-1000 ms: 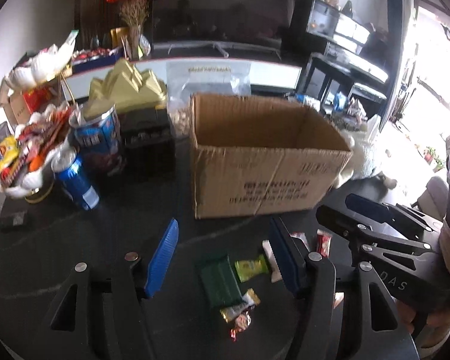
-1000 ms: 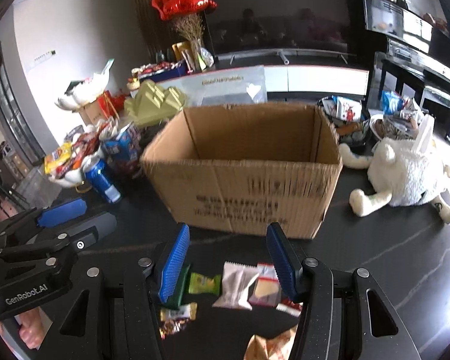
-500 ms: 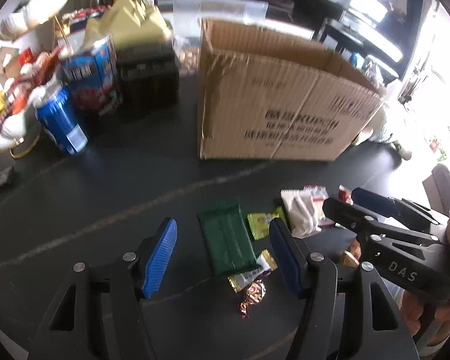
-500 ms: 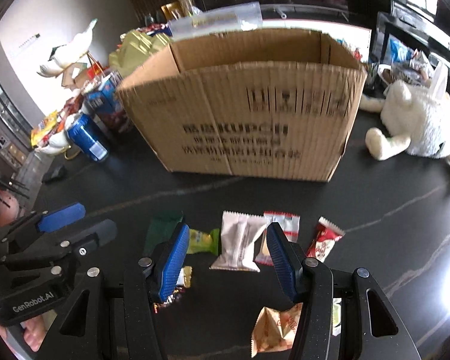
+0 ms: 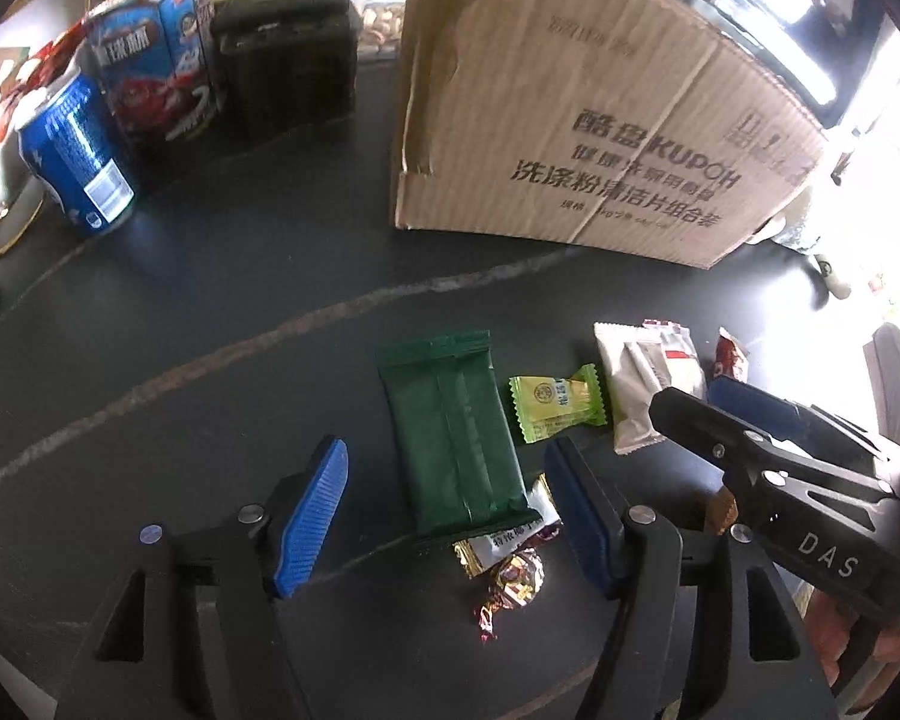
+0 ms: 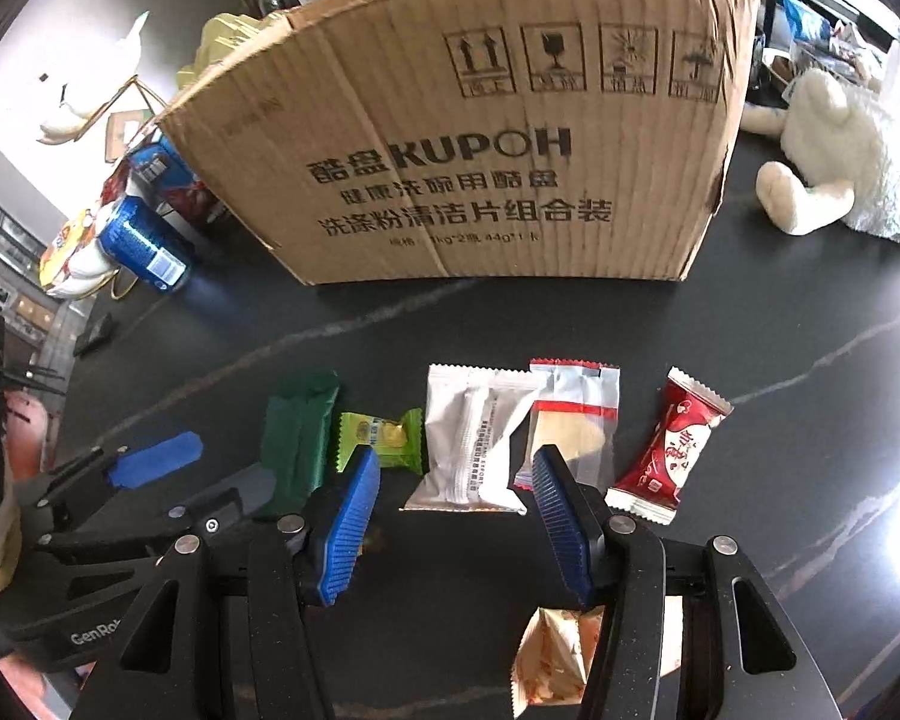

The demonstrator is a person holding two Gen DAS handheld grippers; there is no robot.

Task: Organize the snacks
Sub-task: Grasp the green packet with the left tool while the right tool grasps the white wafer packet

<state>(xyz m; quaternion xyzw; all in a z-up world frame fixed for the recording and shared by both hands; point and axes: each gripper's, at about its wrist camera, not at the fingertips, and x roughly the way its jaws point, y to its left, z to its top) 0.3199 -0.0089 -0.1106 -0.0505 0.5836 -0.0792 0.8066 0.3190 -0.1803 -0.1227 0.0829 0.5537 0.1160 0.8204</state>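
Note:
Loose snacks lie on the dark table before an open cardboard box (image 5: 576, 114) (image 6: 468, 138). My left gripper (image 5: 447, 480) is open, its jaws on either side of a dark green packet (image 5: 450, 432), which also shows in the right wrist view (image 6: 297, 438). Beside it lie a lime green candy (image 5: 555, 408) (image 6: 384, 438) and gold-wrapped sweets (image 5: 507, 564). My right gripper (image 6: 456, 486) is open above a white packet (image 6: 474, 438) (image 5: 642, 384). A clear packet with red trim (image 6: 576, 414), a red candy (image 6: 669, 450) and an orange wrapper (image 6: 555, 660) lie near it.
A blue can (image 5: 78, 156) (image 6: 144, 243), a blue snack carton (image 5: 156, 60) and a black box (image 5: 288, 60) stand left of the cardboard box. A white plush toy (image 6: 840, 144) lies at the right. A dish of snacks (image 6: 69, 252) sits far left.
Both grippers have moved forward and tipped down toward the snacks. The box now looms larger and its inside is out of sight. Both stay open.

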